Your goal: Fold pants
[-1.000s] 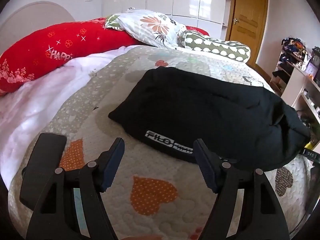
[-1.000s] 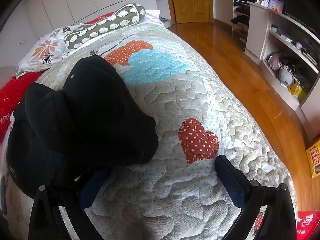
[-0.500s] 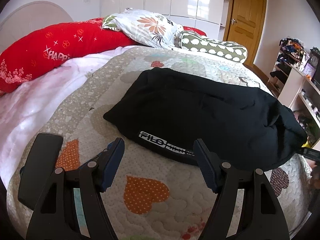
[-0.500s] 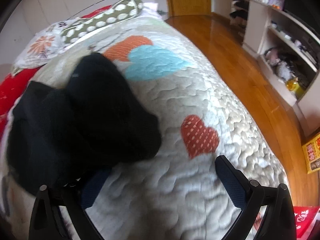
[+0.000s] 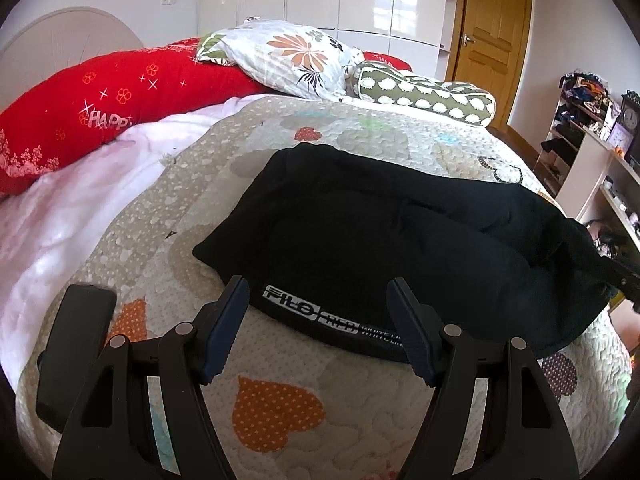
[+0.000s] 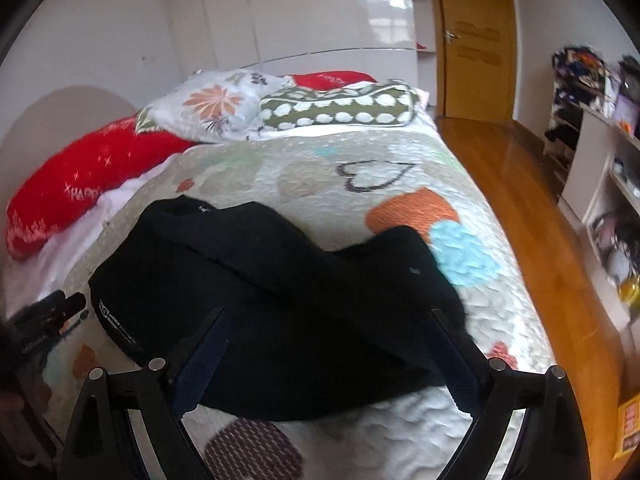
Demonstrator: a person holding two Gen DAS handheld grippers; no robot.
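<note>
Your right gripper point(image 6: 328, 360) has swung round from the quilt's edge to face the black pants point(image 5: 400, 248), which lie bundled mid-quilt point(image 5: 280, 408), while your left gripper point(image 5: 320, 328) has crept up to the printed waistband; both are wide open, holding nothing. Bring each pair of jaws around a single edge of cloth before closing, probably at the waistband, so the layers lift evenly. The red bolster point(image 5: 100, 108) and pillows point(image 5: 288, 56) sit well apart, obstructing nothing.
</note>
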